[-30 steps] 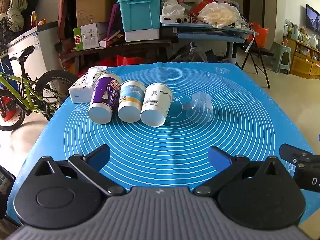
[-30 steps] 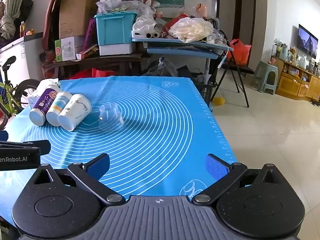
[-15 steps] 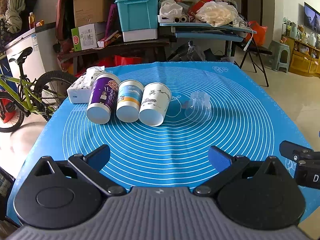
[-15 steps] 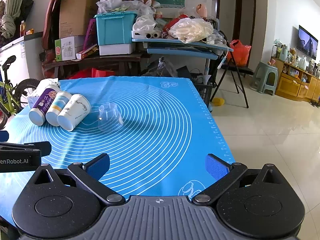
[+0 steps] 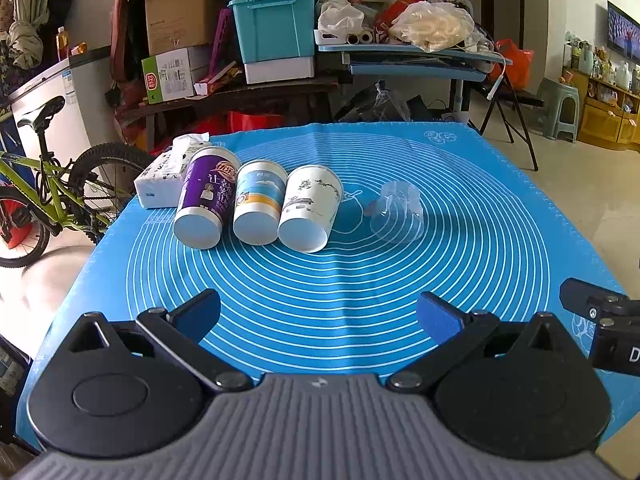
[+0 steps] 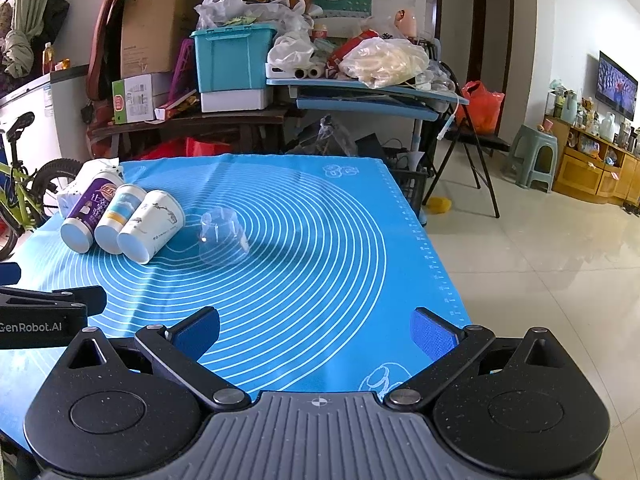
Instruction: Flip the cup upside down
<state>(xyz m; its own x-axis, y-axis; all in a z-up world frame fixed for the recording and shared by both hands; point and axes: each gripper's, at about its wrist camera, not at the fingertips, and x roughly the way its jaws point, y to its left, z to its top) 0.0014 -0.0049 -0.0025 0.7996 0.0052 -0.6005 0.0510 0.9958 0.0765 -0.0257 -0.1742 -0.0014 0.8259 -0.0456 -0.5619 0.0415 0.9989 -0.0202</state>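
Note:
Three paper cups lie on their sides in a row on the blue mat (image 5: 480, 264): a purple cup (image 5: 206, 198), a blue-and-white cup (image 5: 258, 202) and a white printed cup (image 5: 310, 208). A clear plastic cup (image 5: 396, 212) stands upside down to their right. In the right wrist view the white cup (image 6: 152, 226) and the clear cup (image 6: 224, 236) show at the left. My left gripper (image 5: 318, 312) is open and empty, well short of the cups. My right gripper (image 6: 314, 330) is open and empty, near the mat's front right.
A tissue pack (image 5: 168, 172) lies behind the purple cup. A green bicycle (image 5: 44, 196) stands left of the table. Cluttered shelves and a teal bin (image 5: 272, 28) are behind. The mat's right edge (image 6: 432, 256) drops to tiled floor.
Both views have shifted only slightly; the left gripper drifted a little. The cups have not moved and both grippers stay open.

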